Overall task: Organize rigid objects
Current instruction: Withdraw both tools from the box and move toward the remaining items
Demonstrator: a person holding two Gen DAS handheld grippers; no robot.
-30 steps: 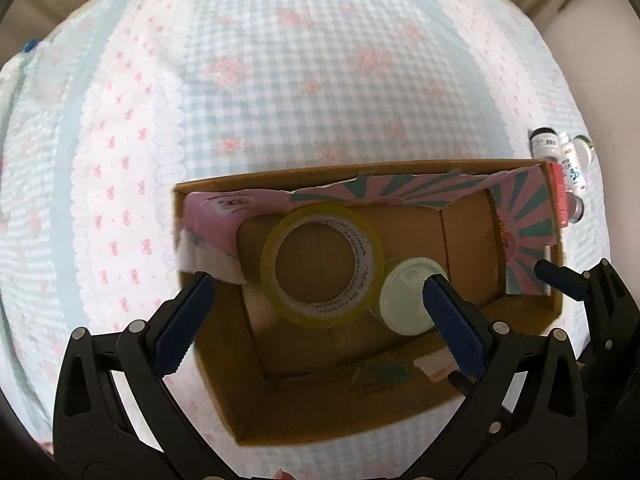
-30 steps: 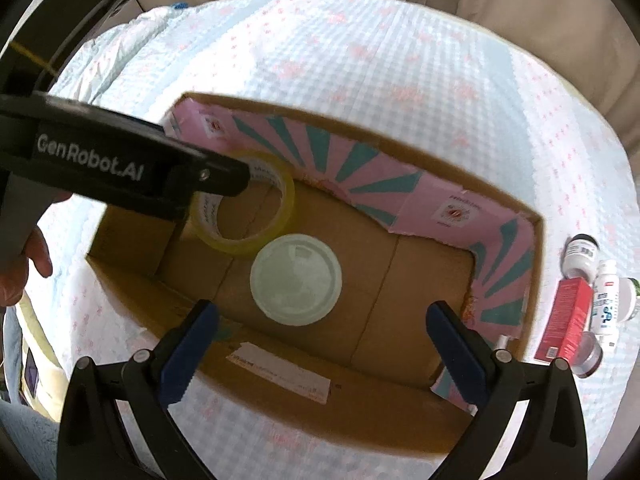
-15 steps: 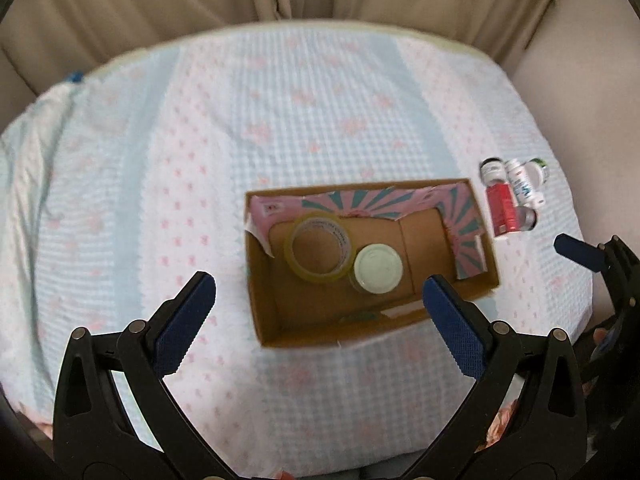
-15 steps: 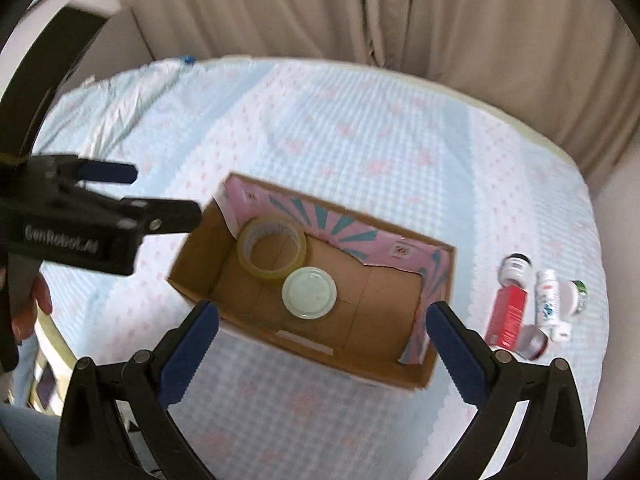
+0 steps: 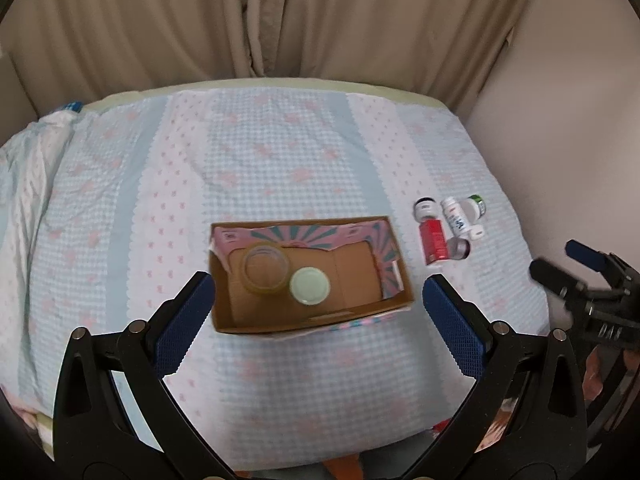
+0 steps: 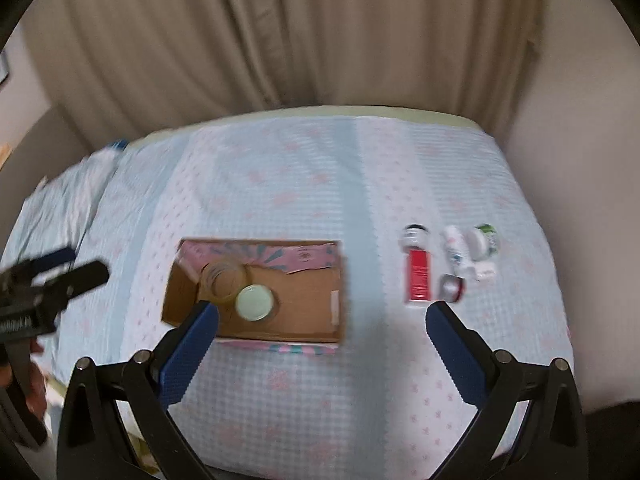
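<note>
Both the left tongs (image 5: 318,304) and right tongs (image 6: 320,330) hang spread wide and empty above the box (image 5: 394,302). Inside it lie a tape roll (image 5: 266,271) and lid (image 5: 309,285); bottles (image 5: 456,220) sit just right of it.

Light: soft, even and dim; faint shadows beside the open brown cardboard box (image 5: 308,276).
Sharpness: left wrist view clear; right wrist view motion-blurred around the box (image 6: 256,292).
Distortion: fisheye bending, dark corners.
</note>
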